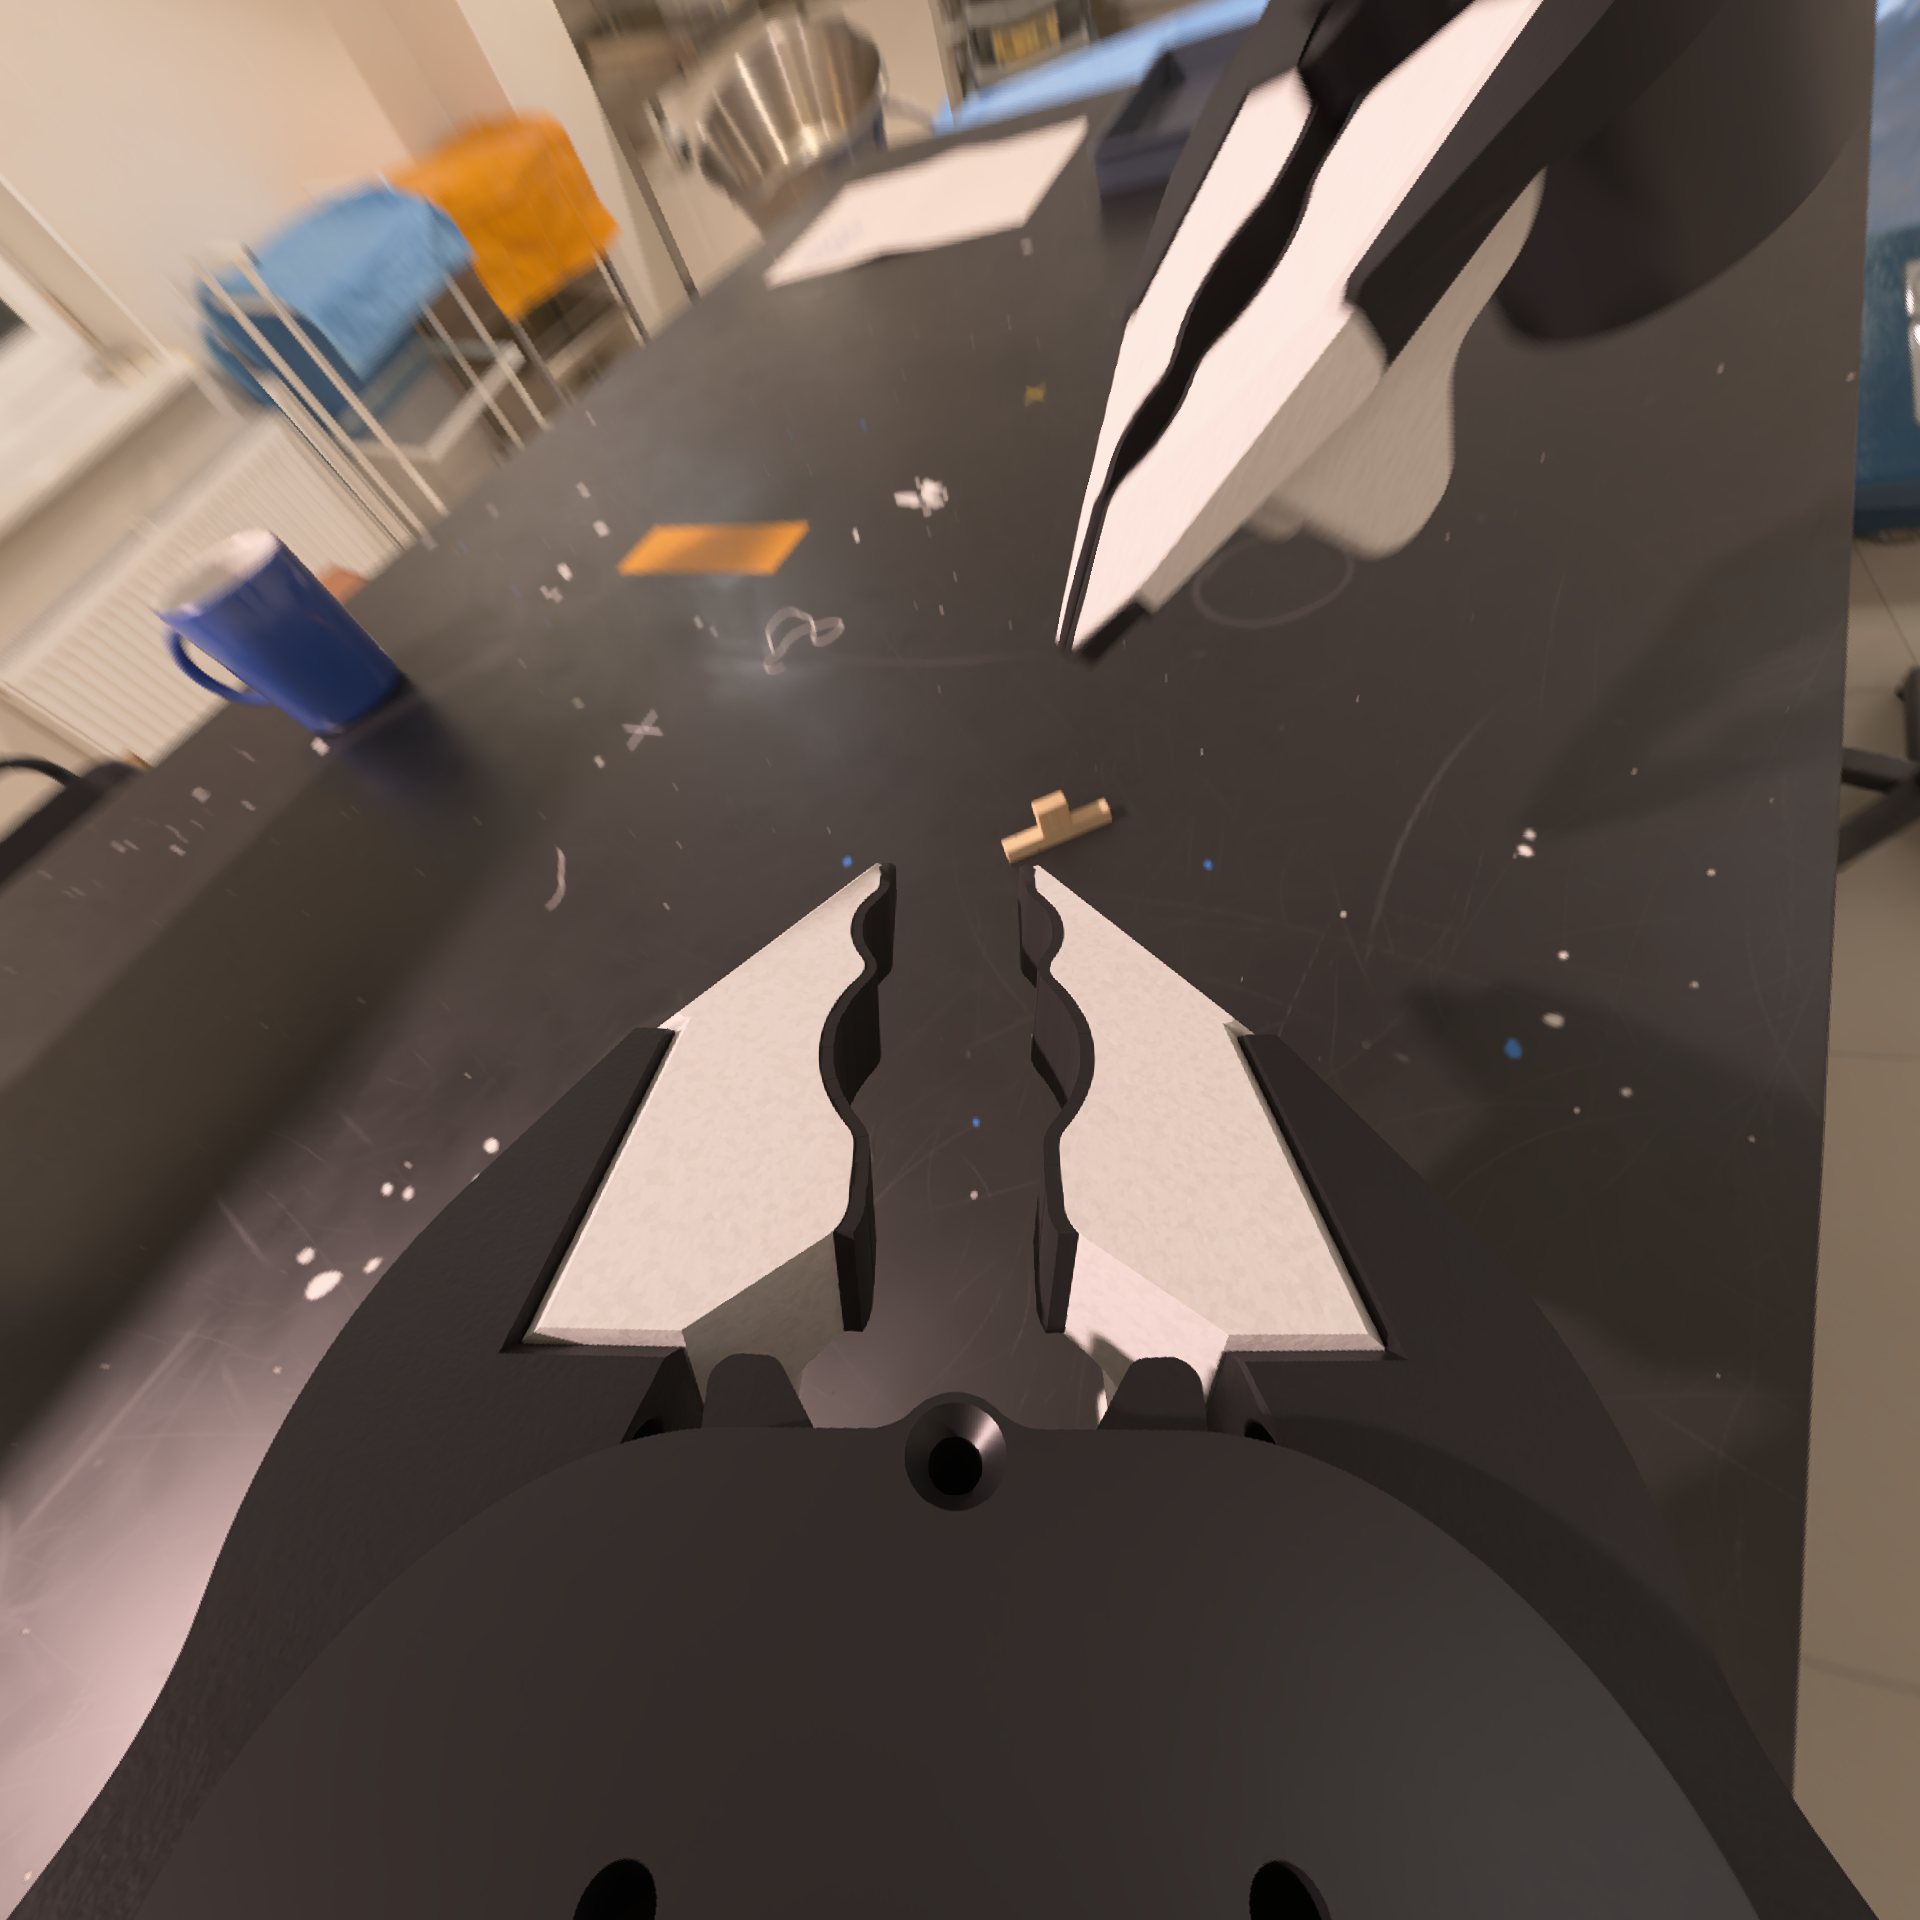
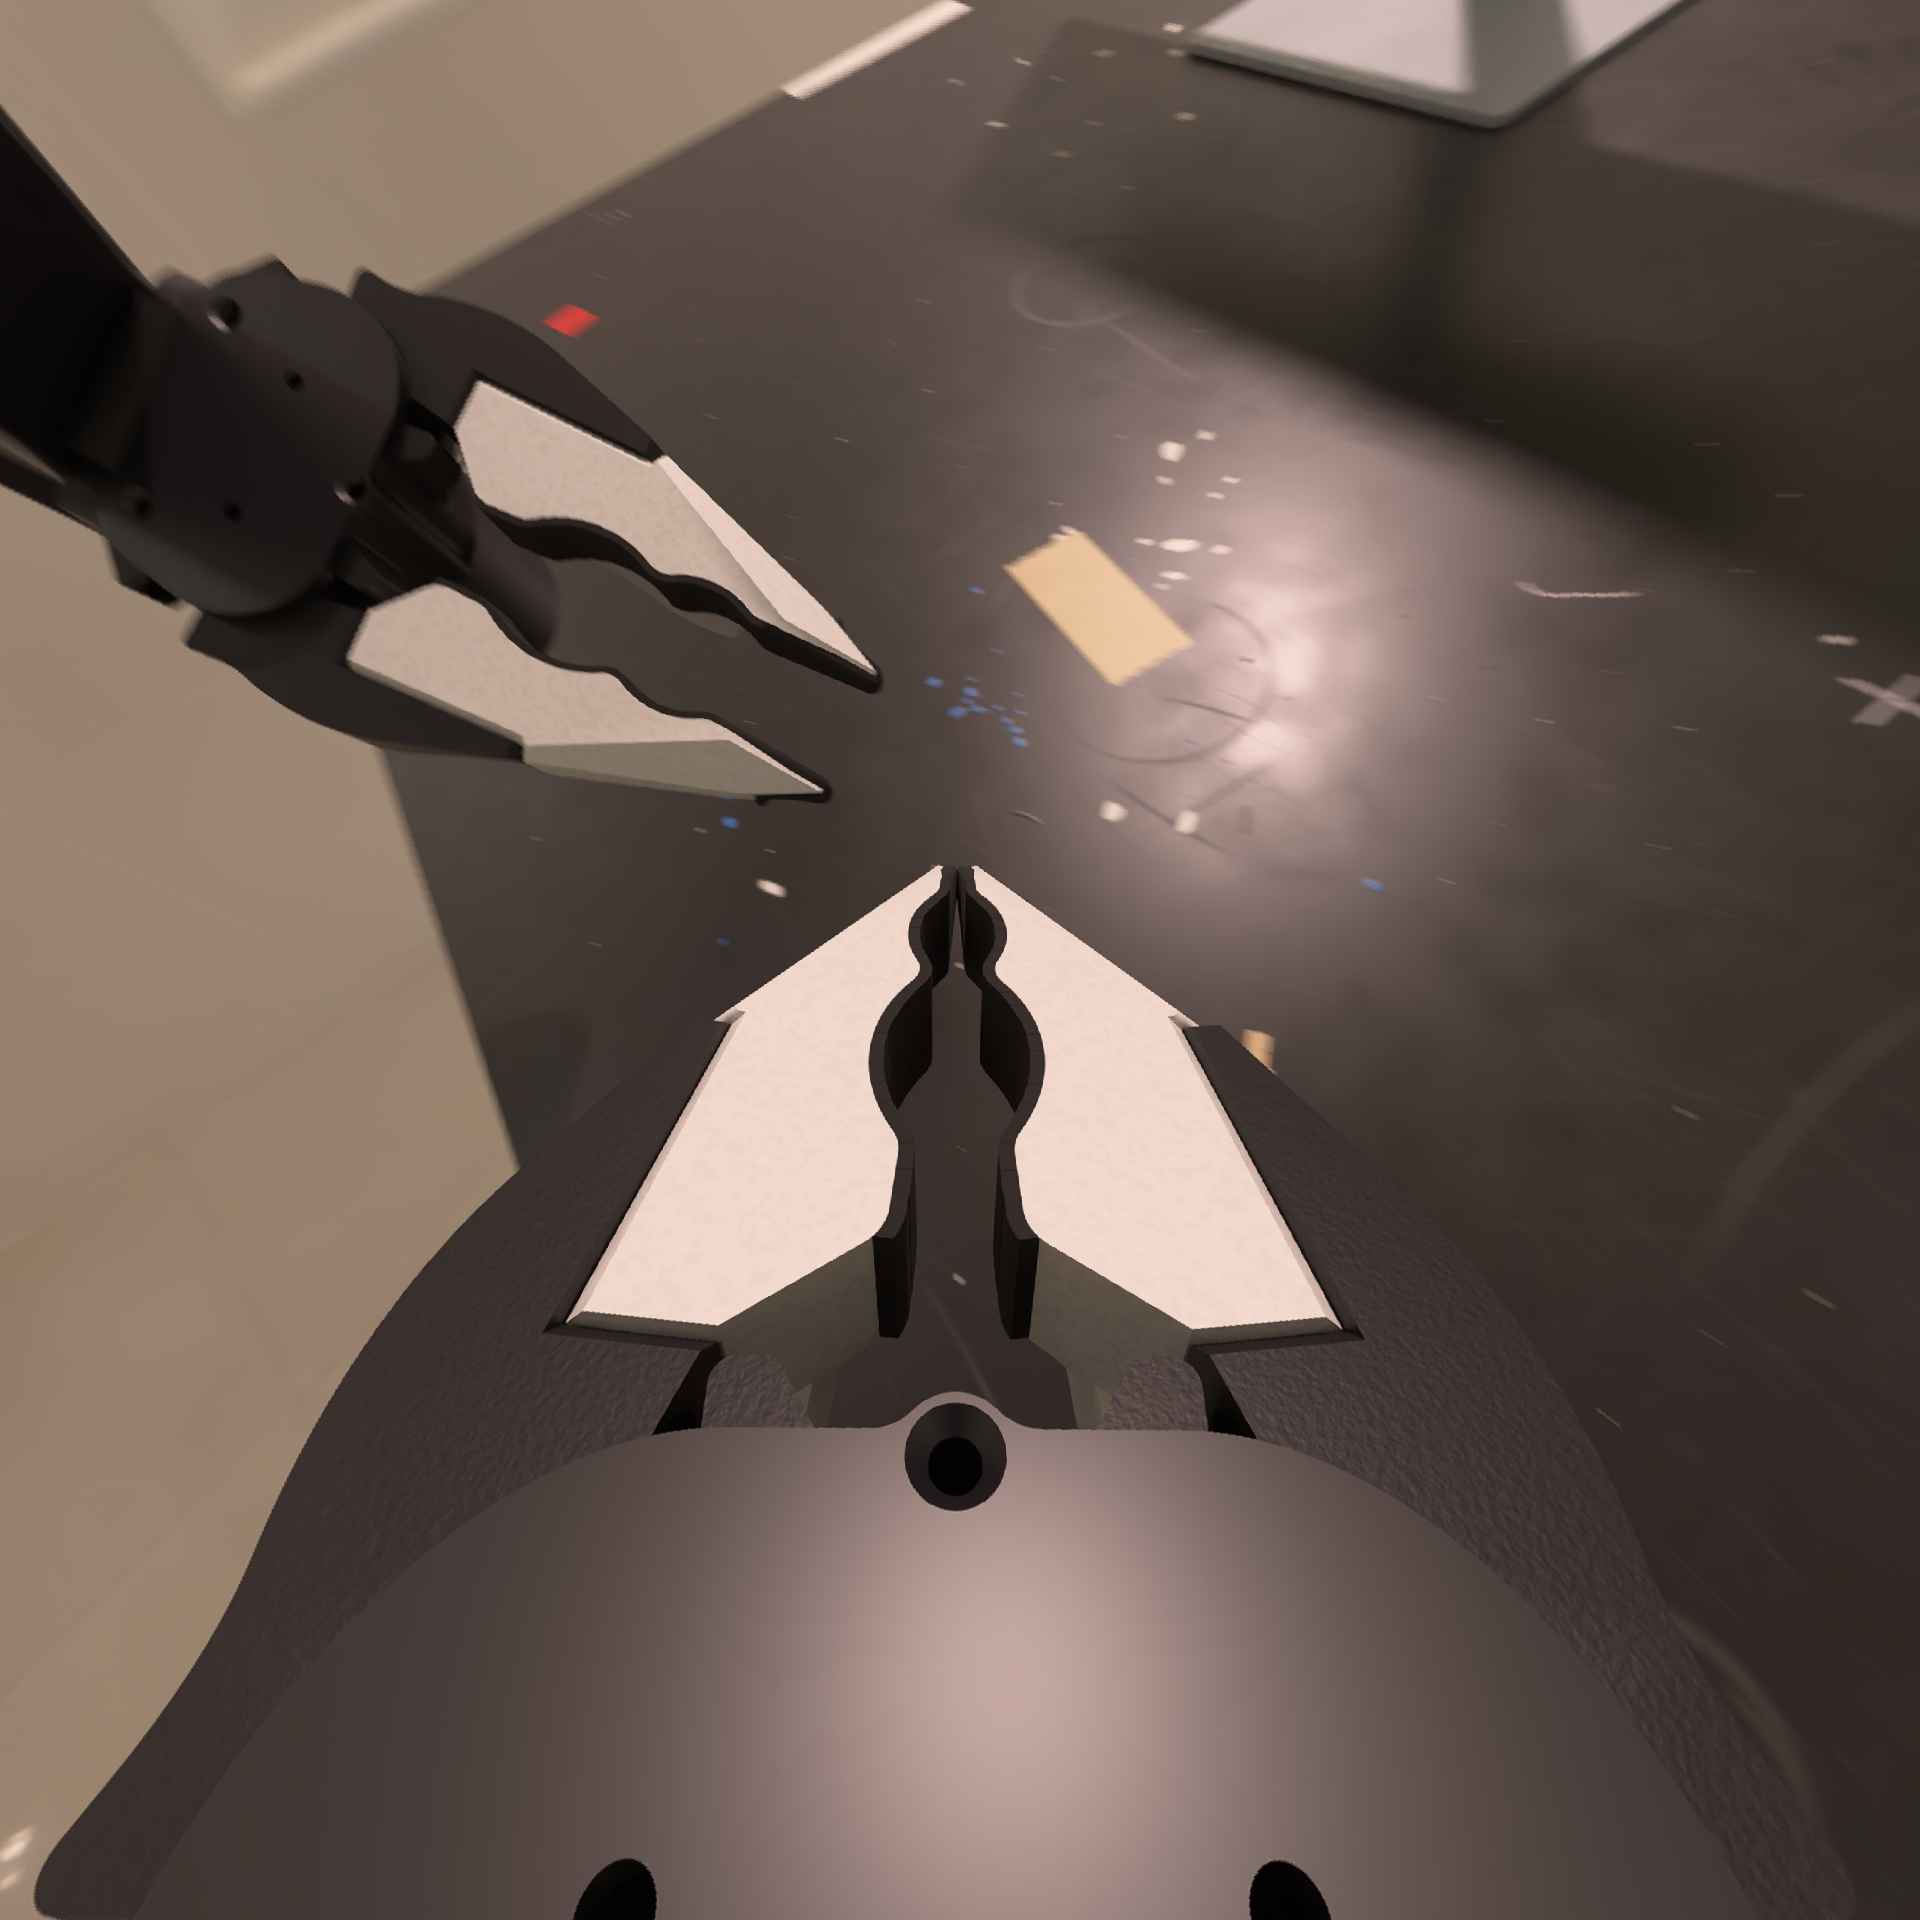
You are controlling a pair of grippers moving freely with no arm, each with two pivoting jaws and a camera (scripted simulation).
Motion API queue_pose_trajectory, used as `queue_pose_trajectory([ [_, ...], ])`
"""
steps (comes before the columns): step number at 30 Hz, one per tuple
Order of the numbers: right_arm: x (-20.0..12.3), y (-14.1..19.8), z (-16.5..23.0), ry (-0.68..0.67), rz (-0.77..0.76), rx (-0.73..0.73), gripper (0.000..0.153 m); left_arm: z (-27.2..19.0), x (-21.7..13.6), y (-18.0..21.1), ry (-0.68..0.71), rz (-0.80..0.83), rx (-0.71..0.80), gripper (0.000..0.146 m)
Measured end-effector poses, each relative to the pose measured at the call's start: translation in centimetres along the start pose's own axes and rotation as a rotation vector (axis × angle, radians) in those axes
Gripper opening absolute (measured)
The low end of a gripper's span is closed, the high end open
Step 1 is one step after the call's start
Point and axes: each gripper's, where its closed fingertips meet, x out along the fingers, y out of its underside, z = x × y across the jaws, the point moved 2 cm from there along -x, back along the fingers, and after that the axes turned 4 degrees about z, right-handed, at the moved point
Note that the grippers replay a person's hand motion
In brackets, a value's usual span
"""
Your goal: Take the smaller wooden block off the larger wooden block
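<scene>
A small pale wooden block point(image 1: 1046, 805) sits across the top of a longer pale wooden block point(image 1: 1087, 818) lying on the dark table point(image 1: 1351, 935). My left gripper point(image 1: 958, 873) is open and empty, its tips just short of the blocks and slightly to their left. My right gripper point(image 1: 1075, 644) hangs beyond the blocks, shut and empty, tips pointing down above the table. In the right wrist view, my right gripper point(image 2: 956, 871) is shut and the open left gripper point(image 2: 847, 738) is at the upper left. A tan sliver point(image 2: 1259, 1044) shows beside its right finger; the rest is hidden.
A blue mug point(image 1: 281, 644) stands near the table's left edge. An orange patch point(image 1: 712, 548) and white scraps lie flat on the top. White paper point(image 1: 935, 208) and a metal bowl point(image 1: 790, 94) are far back. The table's right edge point(image 1: 1844, 727) drops to the floor.
</scene>
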Motion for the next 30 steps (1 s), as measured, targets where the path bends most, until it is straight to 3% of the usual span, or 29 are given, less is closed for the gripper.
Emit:
queue_pose_trajectory([
  [3,-1.9,0.3,-2.0,0.12,0.02,-0.014,0.0,0.7,1.9,1.0,0.041,0.132,-0.009,0.028],
  [6,-3.7,1.0,-3.7,0.227,0.056,-0.022,0.0,1.0,4.6,1.5,0.1,0.247,0.081,0.029],
  [13,-5.5,2.8,-4.2,0.258,0.071,0.012,0.0,2.5,9.3,0.5,0.261,0.359,0.571,0.038],
  [15,-5.7,3.2,-3.9,0.245,0.068,0.021,0.0,2.4,9.9,0.4,0.371,0.359,0.708,0.046],
  [19,-6.0,4.3,-3.4,0.23,0.072,0.032,0.0,3.4,11.6,1.7,0.495,0.48,0.994,0.082],
  [21,-6.2,4.6,-3.1,0.213,0.061,0.045,0.0,3.7,12.4,2.6,0.548,0.521,1.104,0.094],
  [24,-6.4,5.0,-2.7,0.196,0.052,0.055,0.0,3.2,13.7,3.2,0.62,0.539,1.204,0.104],
  [30,-7.3,5.2,-2.4,0.168,0.015,0.08,0.0,1.5,15.4,3.9,0.788,0.613,1.205,0.115],
])
